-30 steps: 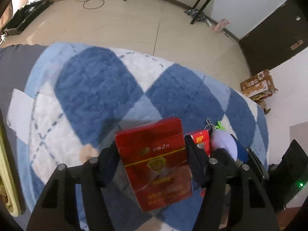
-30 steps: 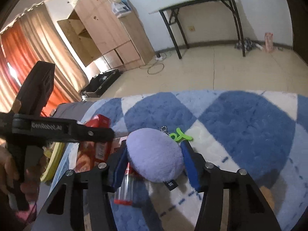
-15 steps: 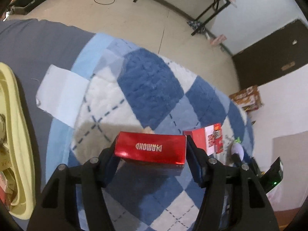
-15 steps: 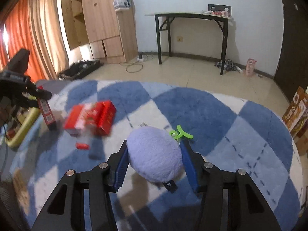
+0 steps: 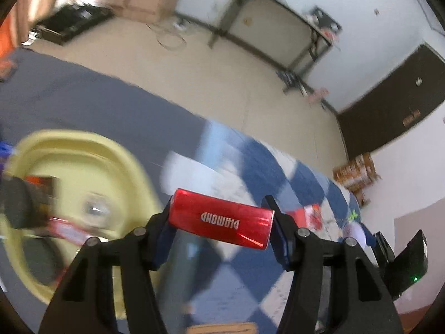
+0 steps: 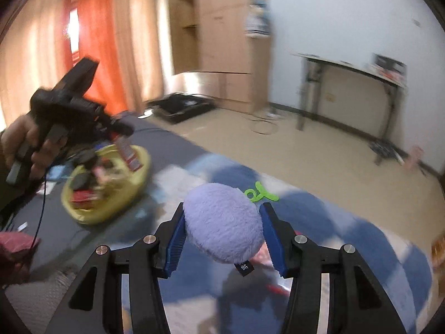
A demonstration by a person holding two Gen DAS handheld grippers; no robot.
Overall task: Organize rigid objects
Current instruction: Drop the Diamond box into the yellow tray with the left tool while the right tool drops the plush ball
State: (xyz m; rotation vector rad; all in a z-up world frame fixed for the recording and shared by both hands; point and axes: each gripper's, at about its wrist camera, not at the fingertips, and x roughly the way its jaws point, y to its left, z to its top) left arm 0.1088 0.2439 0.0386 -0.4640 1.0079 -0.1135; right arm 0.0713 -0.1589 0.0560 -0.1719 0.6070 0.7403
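**Red box on its way to the yellow basin**

While the left gripper (image 5: 221,218) carries a red cigarette box (image 5: 221,220) marked DIAMOND, its jaws have just been closing a little further and are clamped on the box's two ends, so the box is held crosswise between the pads, clear of the rug. Ahead and to the left in the left wrist view lies the yellow plastic basin (image 5: 83,144), blurred, with several small items already in it; what they are is hard to tell. The right wrist view shows the same gripper held in a person's hand (image 6: 22,142) over the basin, the box hanging from its tip above the rim.

The right gripper (image 6: 222,228) has its jaws partly apart and pressed on the sides of a lavender plush ball (image 6: 222,222) with a small black tag and a green clip (image 6: 260,193) behind it. That toy is lifted above the blue-and-white checked rug (image 6: 375,247). Another red pack (image 5: 307,215) lies on the rug, well apart from the basin.

The step in hand looks like the carry of the box to the basin. The next move probably calls for bringing the box fully over the basin's hollow, lowering it, then parting the jaws so it drops among the other things without tipping over the rim.
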